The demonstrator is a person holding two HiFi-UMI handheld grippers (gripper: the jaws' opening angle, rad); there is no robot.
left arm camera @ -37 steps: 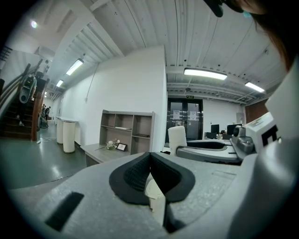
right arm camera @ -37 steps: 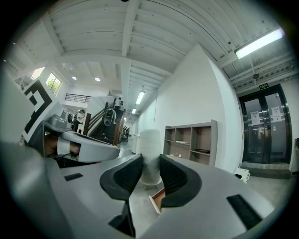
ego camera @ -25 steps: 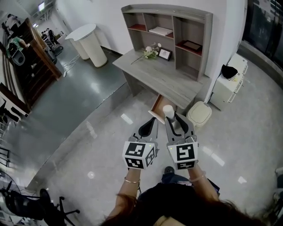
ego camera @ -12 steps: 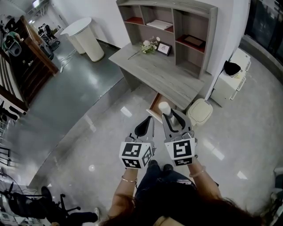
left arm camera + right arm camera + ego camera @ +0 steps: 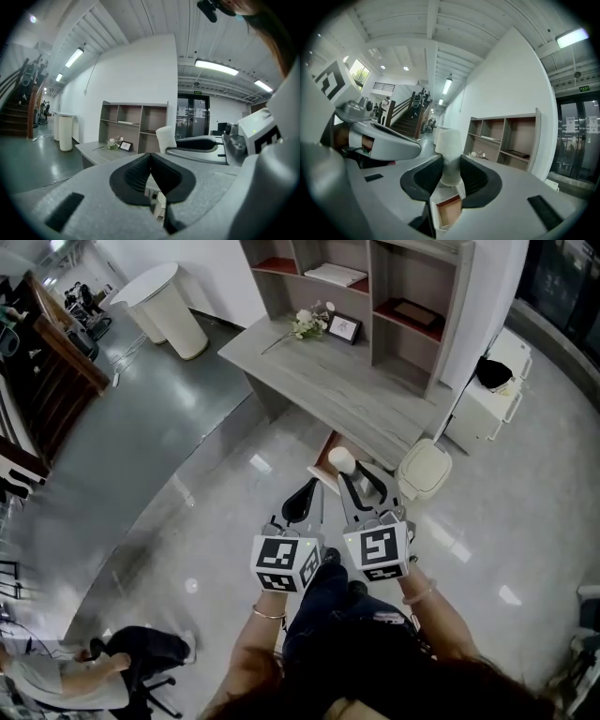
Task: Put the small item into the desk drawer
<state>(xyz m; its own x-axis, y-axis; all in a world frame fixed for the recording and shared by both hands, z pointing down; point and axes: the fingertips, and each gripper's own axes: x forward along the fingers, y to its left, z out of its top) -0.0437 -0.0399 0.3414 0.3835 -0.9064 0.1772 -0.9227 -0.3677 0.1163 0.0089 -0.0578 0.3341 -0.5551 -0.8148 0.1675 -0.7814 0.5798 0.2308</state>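
Right gripper (image 5: 451, 174): my jaws clamp a small white cup (image 5: 449, 150), held upright.
Left gripper (image 5: 150, 164): my jaws are closed on nothing.
Drawer (image 5: 325, 460): open at the desk's (image 5: 347, 399) near edge.

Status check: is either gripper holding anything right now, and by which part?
The right gripper clamps the white cylindrical item by its lower end. The left gripper is shut and empty.
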